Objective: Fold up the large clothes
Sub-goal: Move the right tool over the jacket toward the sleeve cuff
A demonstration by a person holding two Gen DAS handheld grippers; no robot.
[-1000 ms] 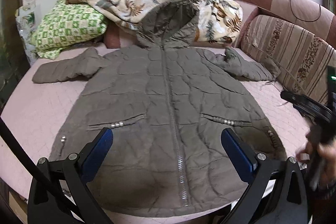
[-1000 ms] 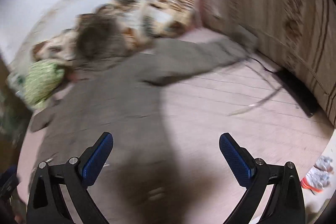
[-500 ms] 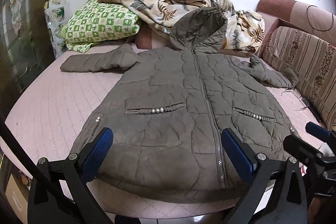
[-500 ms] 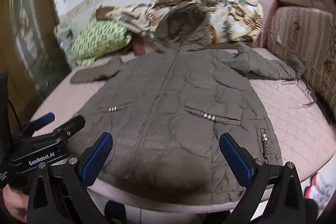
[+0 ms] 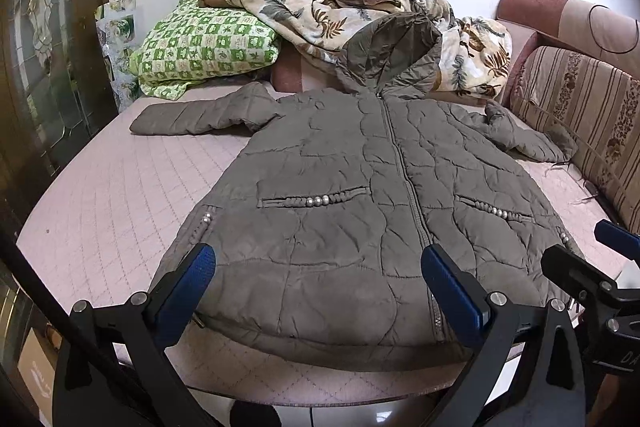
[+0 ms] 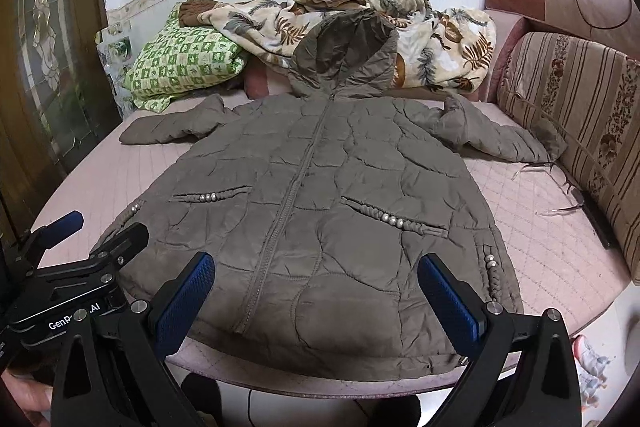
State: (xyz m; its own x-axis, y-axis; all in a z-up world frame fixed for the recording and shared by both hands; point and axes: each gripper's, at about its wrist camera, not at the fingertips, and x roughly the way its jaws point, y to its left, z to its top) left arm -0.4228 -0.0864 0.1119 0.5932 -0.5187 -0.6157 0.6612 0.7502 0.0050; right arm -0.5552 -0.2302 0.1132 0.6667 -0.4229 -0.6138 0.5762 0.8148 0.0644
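Quilted, puffy grey-brown hooded coat (image 5: pixel 360 211), flat, front up

Home bedroom: bed (image 5: pixel 100 195), pillow (image 5: pixel 204 43), blanket (image 5: pixel 320 15).

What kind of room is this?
Probably a lived-in bedroom at home: a quilted mattress with a green checked pillow, a leaf-print blanket and a hooded coat spread flat.
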